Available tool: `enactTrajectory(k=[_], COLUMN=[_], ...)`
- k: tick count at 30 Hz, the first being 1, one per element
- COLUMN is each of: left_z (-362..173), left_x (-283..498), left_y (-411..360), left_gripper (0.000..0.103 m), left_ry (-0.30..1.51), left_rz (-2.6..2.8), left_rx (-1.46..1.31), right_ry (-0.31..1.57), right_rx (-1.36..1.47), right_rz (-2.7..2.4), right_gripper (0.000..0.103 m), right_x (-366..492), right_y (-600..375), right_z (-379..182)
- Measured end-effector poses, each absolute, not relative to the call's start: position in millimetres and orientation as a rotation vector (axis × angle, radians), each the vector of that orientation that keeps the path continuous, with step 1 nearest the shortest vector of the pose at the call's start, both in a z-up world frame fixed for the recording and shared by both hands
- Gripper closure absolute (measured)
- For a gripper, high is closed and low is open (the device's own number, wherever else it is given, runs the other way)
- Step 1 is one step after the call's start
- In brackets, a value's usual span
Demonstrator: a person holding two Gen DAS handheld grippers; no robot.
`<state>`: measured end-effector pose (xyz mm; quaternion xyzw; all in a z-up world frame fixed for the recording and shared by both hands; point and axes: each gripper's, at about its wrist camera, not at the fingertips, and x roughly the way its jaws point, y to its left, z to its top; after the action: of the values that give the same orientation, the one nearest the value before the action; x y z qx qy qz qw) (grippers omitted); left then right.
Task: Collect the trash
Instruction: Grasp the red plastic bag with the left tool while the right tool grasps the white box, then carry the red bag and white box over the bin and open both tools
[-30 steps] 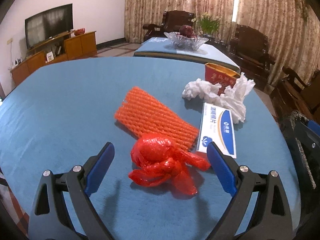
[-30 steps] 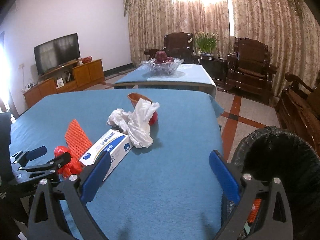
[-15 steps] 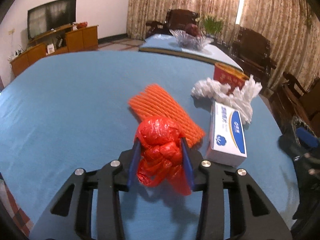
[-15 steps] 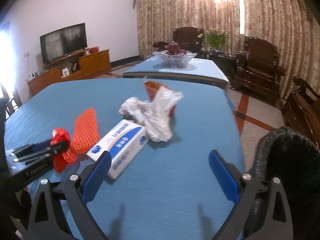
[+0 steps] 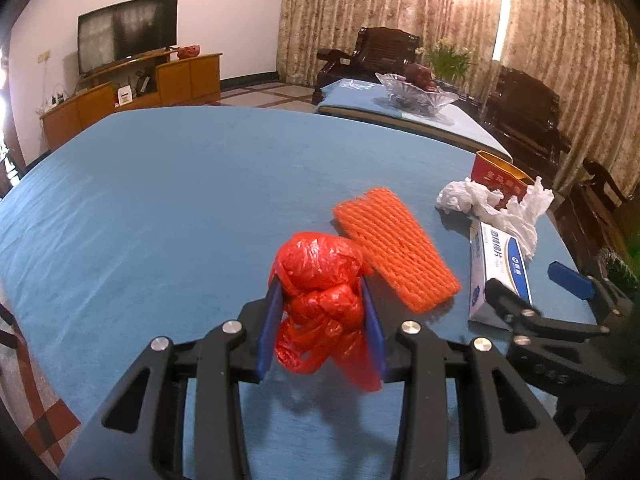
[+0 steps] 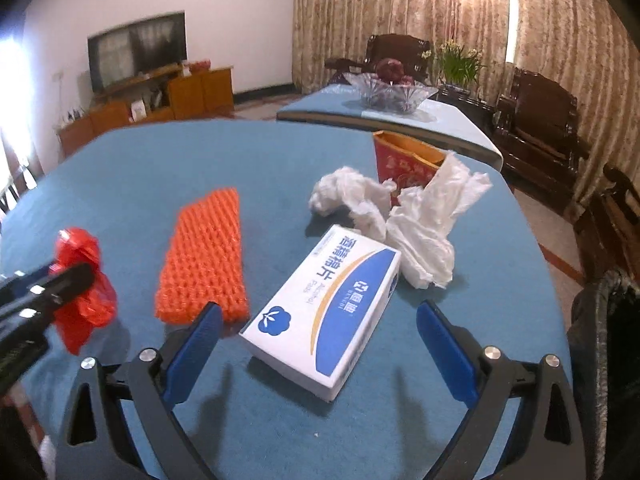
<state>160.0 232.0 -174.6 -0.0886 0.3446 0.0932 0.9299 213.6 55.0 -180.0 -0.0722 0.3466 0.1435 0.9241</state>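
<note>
My left gripper (image 5: pixel 322 312) is shut on a crumpled red plastic bag (image 5: pixel 320 280) and holds it above the blue table (image 5: pixel 160 200). The bag also shows at the left of the right wrist view (image 6: pixel 82 280). My right gripper (image 6: pixel 318 332) is open, its fingers either side of a white and blue box (image 6: pixel 324 312). An orange foam net (image 6: pixel 204 256), crumpled white tissue (image 6: pixel 420 224) and a red paper cup (image 6: pixel 404 160) lie beyond. The net (image 5: pixel 394 252), box (image 5: pixel 500 268) and tissue (image 5: pixel 500 204) show in the left wrist view too.
A black trash bag (image 6: pixel 604 344) hangs open off the table's right edge. A second table with a glass fruit bowl (image 6: pixel 386 92) stands behind. Dark wooden chairs (image 6: pixel 540 120) stand at the right, a TV (image 5: pixel 128 36) and cabinet at the left.
My left gripper closed on the red bag and lifted it off the table. My right gripper moved forward and down over the white and blue box.
</note>
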Motion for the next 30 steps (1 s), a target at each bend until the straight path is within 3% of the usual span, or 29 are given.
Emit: enactTrajectory(k=[21,25,27,30], left_z=[-173,-168,-167,-163], left_x=[162,162,161,161], left_y=[213,212,213,209], left_gripper=[0.067,0.067,0.067,0.067], left_ry=[0.701,0.695,0.692,0.685], left_rz=[0.15,0.152,0.15,0.144], left_rx=[-0.167,-0.161,-0.159,-0.152], right_ry=[0.747,0.802,0.839,0.841], right_rx=[-0.153,-0.165,-0.15,-0.147], right_rz=[0.284,0.311,0.334,0.35], right_gripper=[0.008,0.024,0.048,0.049], right_x=[223,239,243,237], right_y=[18,24,23,20], right_z=[-181,-190,-195,-192])
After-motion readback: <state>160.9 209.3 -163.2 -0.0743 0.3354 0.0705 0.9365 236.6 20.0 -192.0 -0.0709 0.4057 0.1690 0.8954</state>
